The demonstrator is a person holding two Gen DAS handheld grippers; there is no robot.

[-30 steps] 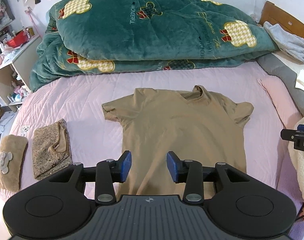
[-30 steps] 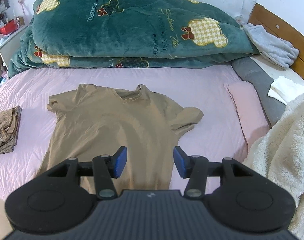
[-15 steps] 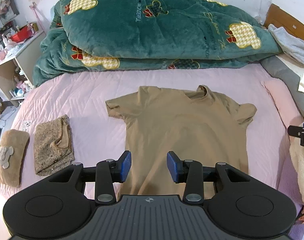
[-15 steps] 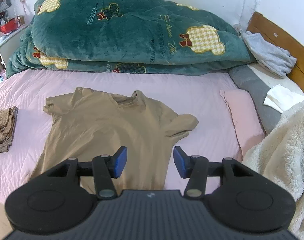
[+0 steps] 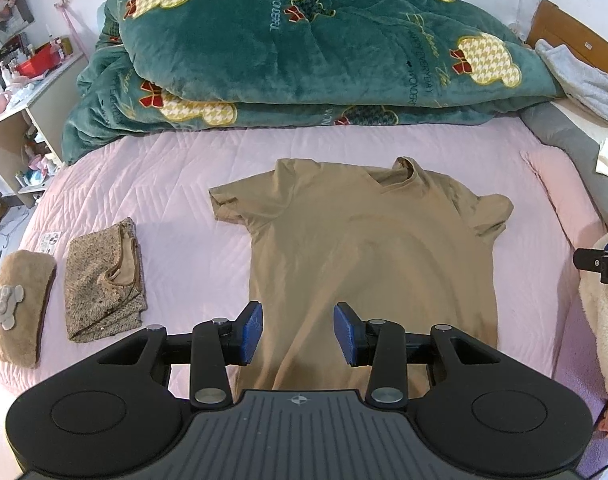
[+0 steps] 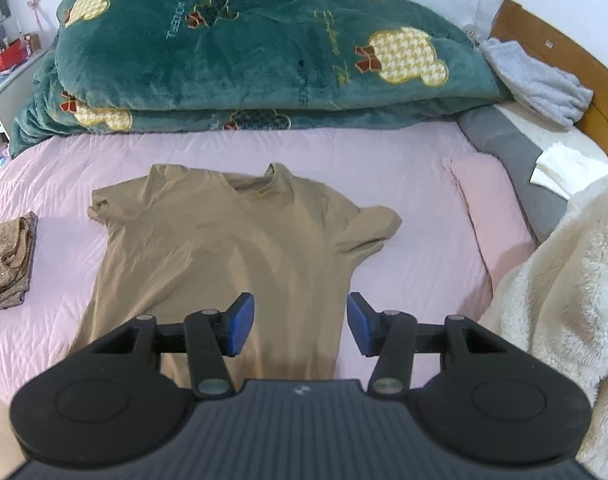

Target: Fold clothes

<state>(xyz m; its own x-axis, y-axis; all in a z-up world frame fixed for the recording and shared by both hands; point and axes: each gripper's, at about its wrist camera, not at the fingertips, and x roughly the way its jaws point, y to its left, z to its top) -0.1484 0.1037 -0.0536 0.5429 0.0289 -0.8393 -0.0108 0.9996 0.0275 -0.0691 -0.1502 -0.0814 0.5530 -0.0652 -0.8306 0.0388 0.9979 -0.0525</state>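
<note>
A pink bed [image 5: 164,184] fills both views, with a green quilt [image 5: 304,52] heaped across the top of the frame. A tan shirt [image 5: 368,248] lies flat at centre, with two folded garments [image 5: 104,280] at lower left. The left gripper [image 5: 298,334] and right gripper [image 6: 300,324] sit low at the shirt's hem, jaws apart, holding nothing.

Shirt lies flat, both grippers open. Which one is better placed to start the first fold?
Probably the right gripper: its open jaws straddle the shirt's side edge near the hem. The left gripper hangs over mid-cloth, no edge between its jaws.
</note>
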